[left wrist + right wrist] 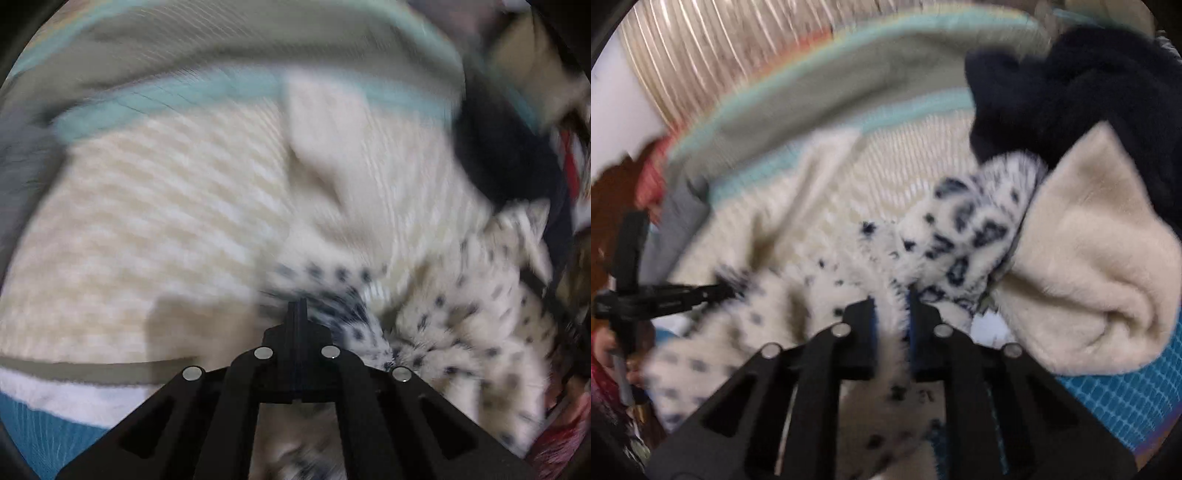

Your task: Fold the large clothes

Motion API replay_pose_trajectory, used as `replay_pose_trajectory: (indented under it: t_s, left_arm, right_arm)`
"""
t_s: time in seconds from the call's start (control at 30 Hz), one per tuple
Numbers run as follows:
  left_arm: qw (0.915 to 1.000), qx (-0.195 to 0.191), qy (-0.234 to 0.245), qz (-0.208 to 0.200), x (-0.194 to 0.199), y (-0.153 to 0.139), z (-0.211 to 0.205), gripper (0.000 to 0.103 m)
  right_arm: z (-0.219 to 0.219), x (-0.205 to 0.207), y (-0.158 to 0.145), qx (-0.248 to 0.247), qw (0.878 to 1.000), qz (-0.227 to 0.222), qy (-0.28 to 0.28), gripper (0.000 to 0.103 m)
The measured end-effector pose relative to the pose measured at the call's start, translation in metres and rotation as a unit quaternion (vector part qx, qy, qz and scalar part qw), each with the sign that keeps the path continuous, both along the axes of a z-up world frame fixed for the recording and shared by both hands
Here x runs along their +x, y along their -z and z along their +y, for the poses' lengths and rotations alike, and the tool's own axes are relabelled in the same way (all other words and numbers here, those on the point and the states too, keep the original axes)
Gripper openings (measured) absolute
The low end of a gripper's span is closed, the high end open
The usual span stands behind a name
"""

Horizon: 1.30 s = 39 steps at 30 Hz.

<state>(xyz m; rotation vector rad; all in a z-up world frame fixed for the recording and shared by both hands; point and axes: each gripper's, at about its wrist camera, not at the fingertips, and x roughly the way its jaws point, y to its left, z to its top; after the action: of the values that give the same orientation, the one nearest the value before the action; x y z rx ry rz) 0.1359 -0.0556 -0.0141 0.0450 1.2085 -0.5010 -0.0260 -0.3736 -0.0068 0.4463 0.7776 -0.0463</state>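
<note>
A white fleece garment with dark spots (pixel 461 314) lies crumpled over a cream striped bedspread (pixel 147 221). My left gripper (pixel 298 306) is shut, its tips pressed together at the garment's spotted edge. In the right wrist view my right gripper (pixel 891 295) is shut on a fold of the same spotted garment (pixel 964 229), with fur bunched between the blue pads. The left gripper (pixel 716 290) shows at the left there, gripping the garment's other edge. Both views are blurred.
A cream fleece item (pixel 1086 251) and a dark navy garment (pixel 1071 92) are piled at the right. The bedspread has a teal and grey border (pixel 820 122). A blue checked cloth (pixel 1126 398) lies at the lower right.
</note>
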Motion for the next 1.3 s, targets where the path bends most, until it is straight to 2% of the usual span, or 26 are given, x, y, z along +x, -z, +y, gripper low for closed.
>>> replay_pose_trajectory:
  t_s: [0.07, 0.13, 0.17, 0.2, 0.27, 0.33, 0.37, 0.43, 0.5, 0.57, 0.63, 0.67, 0.7, 0.77, 0.87, 0.93, 0.97, 1.03, 1.13, 1.2, 1.3]
  left_arm:
    - [0.9962, -0.036, -0.053, -0.059, -0.005, -0.05, 0.059, 0.026]
    - [0.9857, -0.085, -0.099, -0.106, -0.019, -0.096, 0.117, 0.026]
    - [0.9778, -0.099, -0.127, -0.134, -0.032, -0.119, 0.151, 0.026]
    - [0.9727, -0.092, -0.147, -0.154, -0.042, -0.135, 0.175, 0.026]
    - [0.9686, -0.062, -0.169, -0.171, -0.059, -0.149, 0.204, 0.026]
    - [0.9704, -0.063, -0.174, -0.156, -0.071, -0.142, 0.213, 0.026]
    - [0.9721, -0.07, -0.172, -0.143, -0.073, -0.136, 0.211, 0.026]
    - [0.9772, -0.091, -0.158, -0.11, -0.072, -0.12, 0.201, 0.027]
    - [0.9837, -0.118, -0.12, -0.065, -0.061, -0.093, 0.171, 0.028]
    - [0.9877, -0.128, -0.086, -0.026, -0.048, -0.067, 0.134, 0.03]
    - [0.9898, -0.142, -0.015, -0.002, -0.038, -0.049, 0.091, 0.04]
    - [0.9859, -0.159, 0.042, 0.032, -0.031, -0.037, 0.061, 0.044]
    - [0.982, -0.168, 0.065, 0.056, -0.027, -0.029, 0.045, 0.05]
    - [0.9798, -0.166, 0.086, 0.07, -0.015, -0.014, 0.019, 0.055]
    - [0.9837, -0.144, 0.086, 0.065, 0.001, -0.002, -0.008, 0.065]
    - [0.9831, -0.152, 0.067, 0.078, 0.016, 0.007, -0.013, 0.074]
    - [0.983, -0.153, 0.056, 0.085, 0.026, 0.012, -0.016, 0.075]
    - [0.9849, -0.138, 0.058, 0.086, 0.037, 0.016, -0.021, 0.077]
    - [0.9902, -0.09, 0.08, 0.07, 0.047, 0.018, -0.038, 0.077]
    - [0.9898, -0.064, 0.101, 0.077, 0.052, 0.021, -0.052, 0.077]
    - [0.9877, -0.016, 0.142, 0.063, 0.05, 0.026, -0.078, 0.077]
  right_arm:
    - [-0.004, -0.028, -0.036, 0.031, 0.995, -0.098, -0.004, 0.011]
    - [-0.008, -0.061, -0.069, 0.048, 0.982, -0.181, -0.001, 0.011]
    - [-0.01, -0.072, -0.078, 0.05, 0.978, -0.201, 0.003, 0.011]
    - [-0.012, -0.088, -0.086, 0.042, 0.976, -0.213, 0.016, 0.011]
    - [-0.017, -0.108, -0.084, -0.008, 0.979, -0.189, 0.072, 0.011]
    - [-0.026, -0.123, -0.067, -0.05, 0.982, -0.128, 0.128, 0.011]
    - [-0.032, -0.132, -0.053, -0.052, 0.982, -0.095, 0.153, 0.012]
    - [-0.046, -0.146, -0.027, -0.019, 0.982, -0.043, 0.183, 0.016]
    - [-0.062, -0.165, 0.006, 0.082, 0.976, -0.02, 0.2, 0.028]
    - [-0.076, -0.184, 0.023, 0.159, 0.959, -0.026, 0.235, 0.073]
    - [-0.08, -0.197, 0.023, 0.176, 0.948, -0.057, 0.261, 0.075]
    - [-0.081, -0.2, 0.02, 0.172, 0.947, -0.066, 0.262, 0.077]
    - [-0.081, -0.2, 0.013, 0.165, 0.949, -0.079, 0.256, 0.079]
    - [-0.077, -0.198, 0.001, 0.144, 0.954, -0.099, 0.245, 0.083]
    - [-0.057, -0.183, -0.019, 0.081, 0.967, -0.117, 0.211, 0.092]
    - [-0.045, -0.171, -0.019, 0.058, 0.977, -0.111, 0.173, 0.093]
    - [-0.039, -0.164, -0.016, 0.053, 0.98, -0.107, 0.158, 0.093]
    - [-0.028, -0.149, -0.011, 0.053, 0.984, -0.099, 0.139, 0.093]
    - [-0.021, -0.139, 0.003, 0.073, 0.986, -0.087, 0.121, 0.093]
    - [-0.02, -0.133, 0.012, 0.093, 0.985, -0.079, 0.118, 0.093]
    - [-0.022, -0.131, 0.019, 0.106, 0.984, -0.073, 0.119, 0.093]
